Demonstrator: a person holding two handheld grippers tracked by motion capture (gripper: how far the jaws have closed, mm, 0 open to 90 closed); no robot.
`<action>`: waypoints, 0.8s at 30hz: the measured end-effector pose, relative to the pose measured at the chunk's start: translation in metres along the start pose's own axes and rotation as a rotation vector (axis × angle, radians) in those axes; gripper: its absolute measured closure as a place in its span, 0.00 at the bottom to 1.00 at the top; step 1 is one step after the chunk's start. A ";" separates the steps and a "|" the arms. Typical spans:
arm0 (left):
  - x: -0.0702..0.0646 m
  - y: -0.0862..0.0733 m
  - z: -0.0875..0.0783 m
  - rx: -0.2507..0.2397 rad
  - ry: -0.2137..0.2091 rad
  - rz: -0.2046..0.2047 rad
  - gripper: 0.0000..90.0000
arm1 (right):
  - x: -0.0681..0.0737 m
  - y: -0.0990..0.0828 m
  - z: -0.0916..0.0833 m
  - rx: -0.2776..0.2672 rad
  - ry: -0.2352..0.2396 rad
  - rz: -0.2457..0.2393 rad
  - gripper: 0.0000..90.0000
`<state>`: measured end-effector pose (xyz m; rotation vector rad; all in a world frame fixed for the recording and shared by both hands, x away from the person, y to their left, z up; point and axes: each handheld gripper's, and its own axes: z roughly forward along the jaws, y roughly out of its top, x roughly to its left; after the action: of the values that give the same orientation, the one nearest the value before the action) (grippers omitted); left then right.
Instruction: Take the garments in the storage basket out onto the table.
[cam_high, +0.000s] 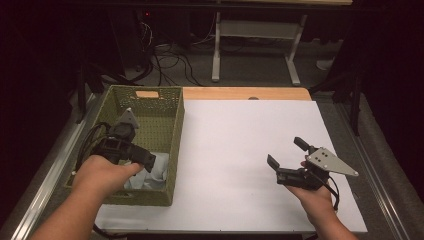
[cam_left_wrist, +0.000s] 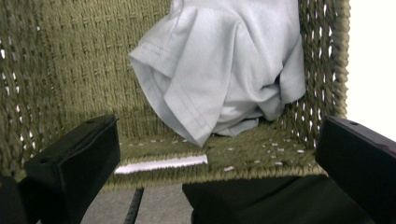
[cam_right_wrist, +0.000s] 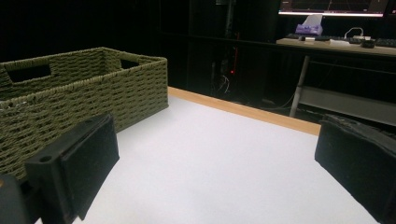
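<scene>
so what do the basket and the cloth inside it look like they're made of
The basket looks like woven olive-green cord or fibre, matte; its plaited strands show gaps. The cloth looks like soft pale grey knit fabric, perhaps cotton jersey: stitched hems and loose folds show. The exact fibre can't be told for either.

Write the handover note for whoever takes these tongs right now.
Left tongs: open, holding nothing, over the near end of the green woven basket.
Right tongs: open, empty, above the white table sheet.
Light grey shirt: bunched up in the basket's near corner.
Done: shirt lies in the basket, released.
Left: probably just draw the left tongs clear of the basket.
</scene>
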<state>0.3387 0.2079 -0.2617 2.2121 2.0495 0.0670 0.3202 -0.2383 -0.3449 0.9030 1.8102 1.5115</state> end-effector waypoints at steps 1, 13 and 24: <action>0.001 0.001 0.002 -0.003 0.001 0.001 0.01 | 0.000 0.000 0.000 0.000 0.000 0.000 0.01; 0.008 0.008 0.026 0.000 -0.029 0.036 0.01 | -0.002 -0.004 0.001 0.015 -0.007 -0.004 0.01; 0.014 0.016 0.047 0.003 -0.035 0.058 0.01 | -0.001 -0.003 0.001 0.015 -0.010 -0.009 0.01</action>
<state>0.3613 0.2176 -0.3072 2.2585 1.9688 0.0300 0.3209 -0.2387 -0.3485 0.9073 1.8189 1.4873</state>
